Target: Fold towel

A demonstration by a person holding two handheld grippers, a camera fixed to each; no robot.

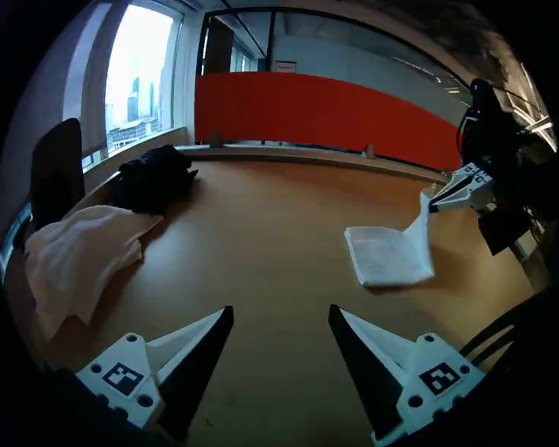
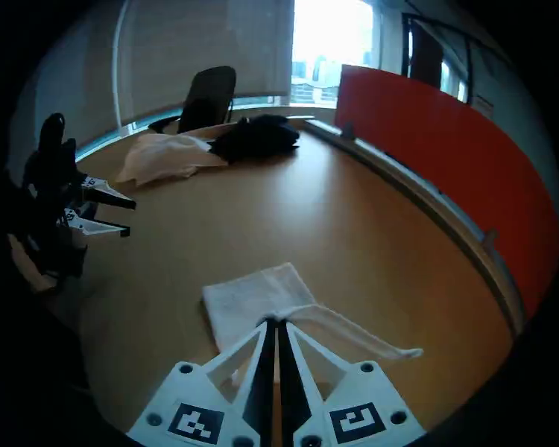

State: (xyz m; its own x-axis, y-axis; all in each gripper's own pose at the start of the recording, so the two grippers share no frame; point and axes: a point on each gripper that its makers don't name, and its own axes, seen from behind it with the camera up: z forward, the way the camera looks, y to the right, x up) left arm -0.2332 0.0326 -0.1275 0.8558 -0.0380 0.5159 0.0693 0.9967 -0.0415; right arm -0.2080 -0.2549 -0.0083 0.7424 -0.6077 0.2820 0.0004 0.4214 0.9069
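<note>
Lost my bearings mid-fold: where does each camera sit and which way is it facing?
Left gripper view: rides the open left gripper, low over the table, facing the red partition; its two fingers show.
Right gripper view: rides the right gripper, shut on the towel, facing the window; its fingers show.
Both share the towel, the table, and each other's gripper.

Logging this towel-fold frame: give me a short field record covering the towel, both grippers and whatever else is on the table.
towel: white, partly folded on the table, one edge lifted
right gripper: shut on the towel's lifted edge
left gripper: open, empty, over bare wood, apart from the towel
other cloth: white cloth pile and black garment at the far end
surroundings: red partition, chair
</note>
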